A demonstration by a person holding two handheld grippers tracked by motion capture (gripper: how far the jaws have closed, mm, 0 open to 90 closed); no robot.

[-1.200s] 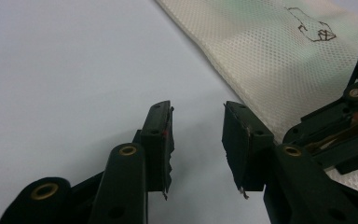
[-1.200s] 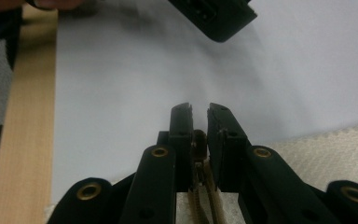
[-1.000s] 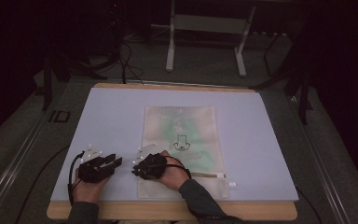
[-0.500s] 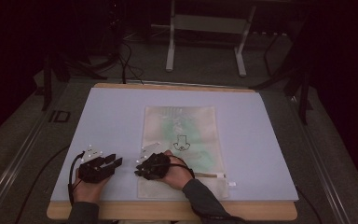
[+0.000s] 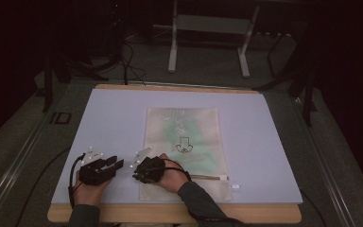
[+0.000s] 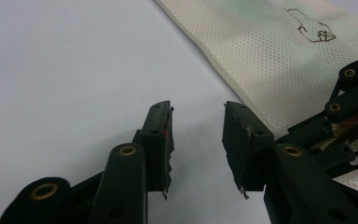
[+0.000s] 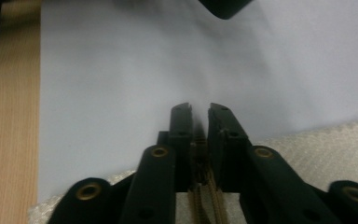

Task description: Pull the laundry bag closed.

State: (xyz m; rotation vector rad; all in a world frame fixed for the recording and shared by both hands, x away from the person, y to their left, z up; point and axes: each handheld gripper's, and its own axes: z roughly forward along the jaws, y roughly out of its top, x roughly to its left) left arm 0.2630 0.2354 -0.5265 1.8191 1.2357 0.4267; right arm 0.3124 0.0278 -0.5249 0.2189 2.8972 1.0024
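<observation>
A cream mesh zip bag (image 5: 184, 151) lies flat on the pale mat (image 5: 264, 142) that covers the desk, a little right of centre, with its zippered end toward the near edge where the person sits. A green garment shows faintly through the mesh, and a small line drawing is printed on the front.

The right gripper (image 5: 139, 171) lies low over the bag's near-left corner, pointing toward the desk's left edge. In the right gripper view its jaws have just been closing and now stand almost together, with the brown zipper tape (image 7: 205, 196) running up between them and pinched there. That placement makes sense if the work is on the zipper: the tape is the one firm strip on a floppy net bag, so clamping it at the corner gives a hold that will not slide. The white zipper pull (image 5: 235, 186) sits at the far right end of the same track, well apart from the gripper (whether the zip is meant to open or close from here I cannot tell).

The left gripper (image 5: 115, 161) rests on the bare mat just beside the bag's left edge, near the desk's near-left corner. Its jaws are parted with nothing between them, as its own view shows, and it touches no cloth. Parked there, it looks ready to pin down or catch the bag's edge.
</observation>
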